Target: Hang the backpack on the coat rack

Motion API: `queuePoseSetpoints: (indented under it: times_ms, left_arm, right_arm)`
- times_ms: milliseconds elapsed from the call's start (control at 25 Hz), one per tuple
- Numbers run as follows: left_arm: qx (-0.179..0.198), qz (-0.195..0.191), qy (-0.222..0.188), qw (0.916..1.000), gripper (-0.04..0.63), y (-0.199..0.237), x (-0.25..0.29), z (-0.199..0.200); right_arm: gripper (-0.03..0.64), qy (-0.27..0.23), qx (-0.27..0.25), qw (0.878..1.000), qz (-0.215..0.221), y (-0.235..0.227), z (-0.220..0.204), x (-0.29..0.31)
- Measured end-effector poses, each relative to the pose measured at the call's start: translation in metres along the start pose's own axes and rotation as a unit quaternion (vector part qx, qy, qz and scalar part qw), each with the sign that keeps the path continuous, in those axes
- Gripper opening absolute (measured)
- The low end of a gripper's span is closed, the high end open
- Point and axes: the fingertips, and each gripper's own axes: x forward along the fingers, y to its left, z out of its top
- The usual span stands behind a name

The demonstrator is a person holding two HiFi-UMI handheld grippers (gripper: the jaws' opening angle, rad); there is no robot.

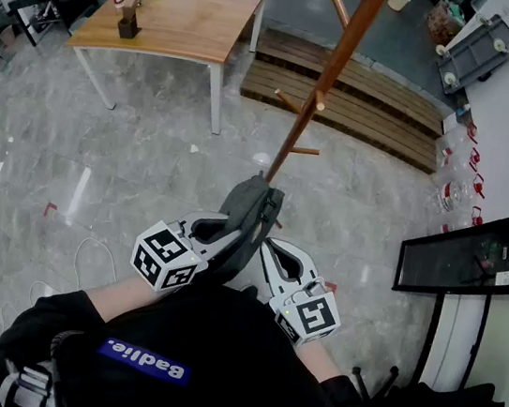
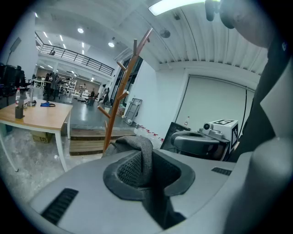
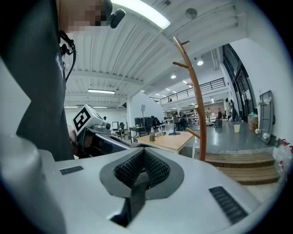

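Glossy grey veined floor (image 1: pixel 99 165) lies all round; nearest, the left tongs (image 2: pixel 146 171) clamp a padded dark grey strap (image 2: pixel 145 148) of the dark grey fabric backpack (image 1: pixel 251 214), held up between both tongs; the right tongs (image 3: pixel 139 176) pinch its thin flat webbing (image 3: pixel 132 196); just ahead stands the round-poled brown wooden coat rack (image 1: pixel 319 89) with stubby pegs; beyond, a slatted wooden platform (image 1: pixel 365 101) and a light wooden surface (image 1: pixel 183 16).

Black long-sleeve top (image 1: pixel 213 353) — blue chest patch (image 1: pixel 144 361); pale-grey left gripper (image 1: pixel 237 231), right gripper (image 1: pixel 268 247) w/ b/w marker cubes (image 1: pixel 167 257).
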Motion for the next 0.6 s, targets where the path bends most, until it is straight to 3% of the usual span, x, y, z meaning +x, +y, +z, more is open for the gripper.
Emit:
queuePoseSetpoints:
  times_ms: [600]
  left_arm:
    - [-0.005, 0.013, 0.004, 0.9999, 0.069, -0.0005, 0.0059, -0.0012]
  right_arm:
    - [0.008, -0.008, 0.011, 1.0, 0.015, -0.0061, 0.0004, -0.0025]
